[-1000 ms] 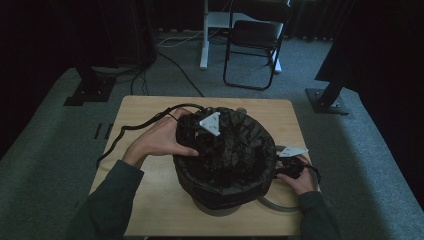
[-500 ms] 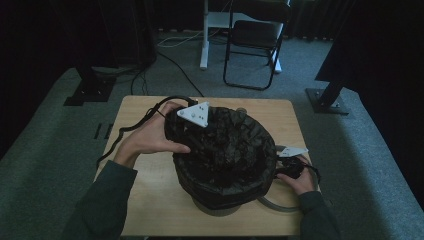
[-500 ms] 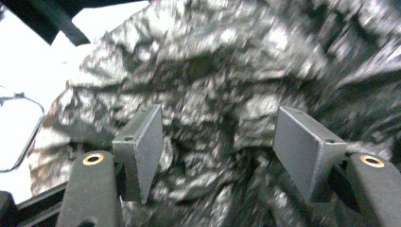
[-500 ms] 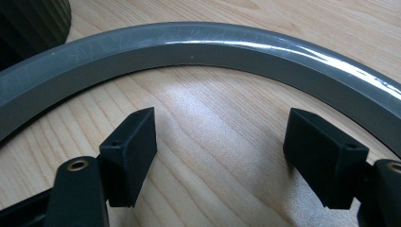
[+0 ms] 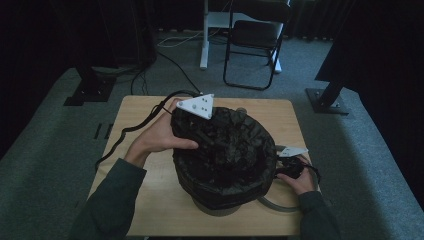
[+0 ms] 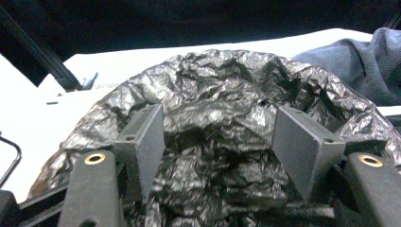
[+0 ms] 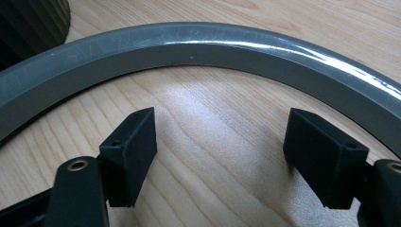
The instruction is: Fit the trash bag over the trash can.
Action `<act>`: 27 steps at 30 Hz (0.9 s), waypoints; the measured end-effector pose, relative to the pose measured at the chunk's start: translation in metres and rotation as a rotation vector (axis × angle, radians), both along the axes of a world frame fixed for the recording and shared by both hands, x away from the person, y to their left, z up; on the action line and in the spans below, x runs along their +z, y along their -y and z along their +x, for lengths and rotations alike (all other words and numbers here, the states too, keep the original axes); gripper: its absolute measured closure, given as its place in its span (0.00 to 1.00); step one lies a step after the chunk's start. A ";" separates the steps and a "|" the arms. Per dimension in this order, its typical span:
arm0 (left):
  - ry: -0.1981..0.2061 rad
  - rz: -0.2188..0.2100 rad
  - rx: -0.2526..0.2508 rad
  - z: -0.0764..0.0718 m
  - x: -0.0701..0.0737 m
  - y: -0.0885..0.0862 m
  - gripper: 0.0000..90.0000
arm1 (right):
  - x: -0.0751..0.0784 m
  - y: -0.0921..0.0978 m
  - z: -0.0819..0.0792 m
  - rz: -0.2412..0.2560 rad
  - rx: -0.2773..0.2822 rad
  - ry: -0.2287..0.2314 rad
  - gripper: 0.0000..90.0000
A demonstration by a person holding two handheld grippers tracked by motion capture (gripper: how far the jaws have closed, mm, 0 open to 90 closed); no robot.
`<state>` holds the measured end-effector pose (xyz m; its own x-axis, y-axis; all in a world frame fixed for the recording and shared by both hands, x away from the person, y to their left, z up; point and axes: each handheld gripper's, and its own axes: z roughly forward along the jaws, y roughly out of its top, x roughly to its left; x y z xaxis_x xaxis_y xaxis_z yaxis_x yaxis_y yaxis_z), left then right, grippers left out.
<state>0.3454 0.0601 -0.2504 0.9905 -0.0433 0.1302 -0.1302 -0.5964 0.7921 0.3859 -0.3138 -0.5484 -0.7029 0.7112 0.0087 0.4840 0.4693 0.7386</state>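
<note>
Two grippers: both have jaws wide apart and hold nothing.
Left gripper (image 6: 217, 142): at the far edge of the black bag (image 5: 225, 150).
Right gripper (image 7: 220, 158): low over the table (image 5: 150, 200), by the grey ring (image 7: 198, 47).
Bag place: pulled over a bin in the middle of the table.
Bag feel: thin, soft, crinkly, likely slippery; pinch its folded edge.
Ring: hard, smooth; grab its rim.
High view: shows both hands.
Right gripper view: shows the ring up close.

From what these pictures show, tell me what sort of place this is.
Probably a recording studio or lab rather than a home: dark curtains, grey carpet, a lone wooden table, a folding chair and black stand bases beside it.
</note>
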 end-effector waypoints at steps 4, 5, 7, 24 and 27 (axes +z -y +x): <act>-0.004 0.070 -0.001 0.002 -0.009 0.009 0.44 | 0.000 0.000 0.000 0.000 0.000 0.000 0.29; -0.006 0.097 -0.002 0.002 -0.012 0.011 0.46 | 0.000 0.000 0.000 0.001 0.000 0.000 0.29; -0.001 0.156 -0.003 0.001 -0.017 0.016 0.49 | 0.000 0.000 0.000 0.001 0.000 -0.001 0.29; 0.067 0.423 0.067 0.001 -0.040 0.036 0.50 | 0.000 0.000 0.000 0.004 -0.001 -0.003 0.29; 0.070 0.439 0.069 0.001 -0.041 0.037 0.50 | 0.000 0.000 0.000 0.004 -0.001 -0.003 0.29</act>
